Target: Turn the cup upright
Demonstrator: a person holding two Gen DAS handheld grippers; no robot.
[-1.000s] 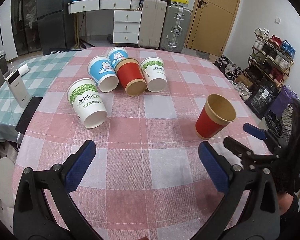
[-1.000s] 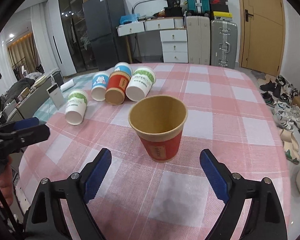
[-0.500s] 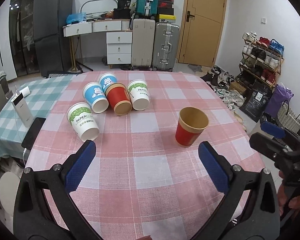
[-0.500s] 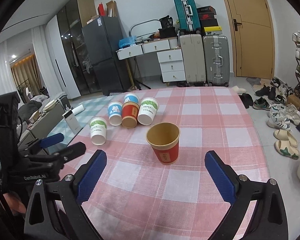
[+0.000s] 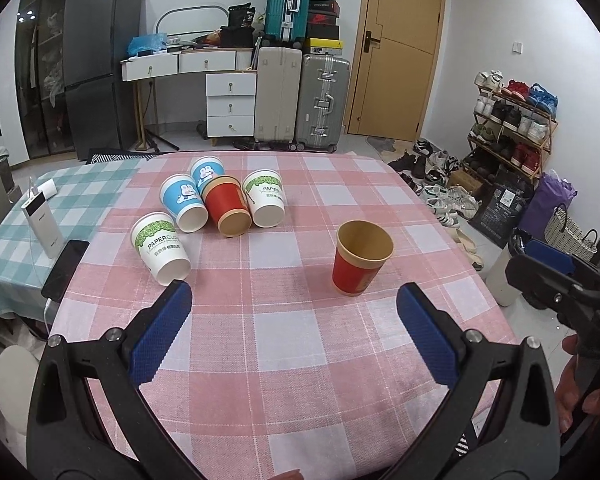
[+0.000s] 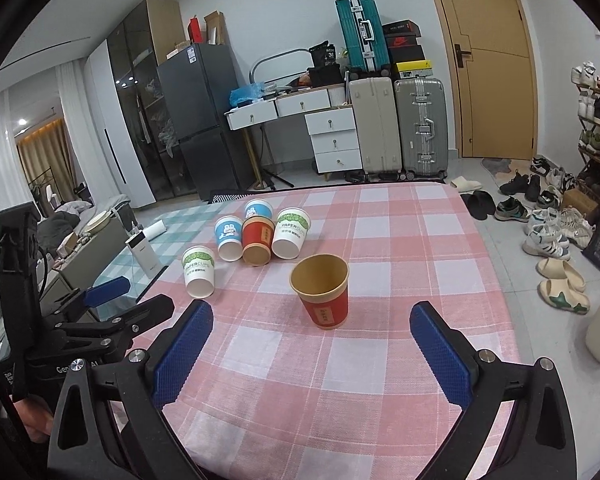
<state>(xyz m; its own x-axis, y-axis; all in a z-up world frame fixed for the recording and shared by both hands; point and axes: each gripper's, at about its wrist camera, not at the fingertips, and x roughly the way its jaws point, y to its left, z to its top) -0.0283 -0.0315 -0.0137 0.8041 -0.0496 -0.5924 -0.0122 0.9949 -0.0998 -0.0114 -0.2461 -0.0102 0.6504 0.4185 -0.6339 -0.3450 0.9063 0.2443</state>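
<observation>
Checked cloth covers the table (image 5: 300,344). One red cup (image 5: 360,260) stands upright at my right gripper's (image 6: 312,354) twelve o'clock; both grippers gape wide, holding nothing. Next I'd send my left gripper (image 5: 292,330) to the white cup (image 5: 162,252) lying at eleven o'clock.

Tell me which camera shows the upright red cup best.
The right wrist view: the upright red cup stands centred between that gripper's open fingers, with its label and open mouth facing the camera. The left wrist view shows the same cup off to the right, with its label partly turned away.
</observation>
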